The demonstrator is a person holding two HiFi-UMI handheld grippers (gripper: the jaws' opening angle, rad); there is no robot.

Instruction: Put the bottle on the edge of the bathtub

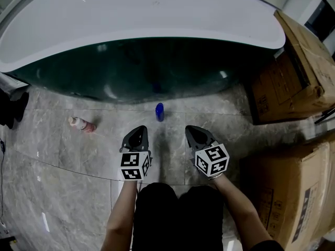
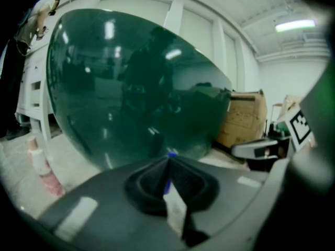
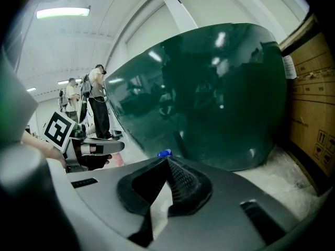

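A small blue bottle (image 1: 159, 111) stands upright on the marble floor just in front of the bathtub (image 1: 157, 14), which has a wide white rim and a dark green side. Both grippers hover low over the floor, a short way on the near side of the bottle. My left gripper (image 1: 138, 132) is to its left and my right gripper (image 1: 194, 133) to its right. Each has its jaws shut with nothing in them. In the left gripper view the blue bottle (image 2: 171, 154) peeks over the closed jaws of the left gripper (image 2: 168, 162). In the right gripper view the bottle's cap (image 3: 164, 153) shows just above the right gripper (image 3: 167, 161).
A pink bottle (image 1: 82, 124) lies on its side on the floor at the left. Large cardboard boxes (image 1: 293, 72) stand at the right, against the tub's end. A dark object (image 1: 10, 106) sits at the far left. People stand in the distance (image 3: 97, 101).
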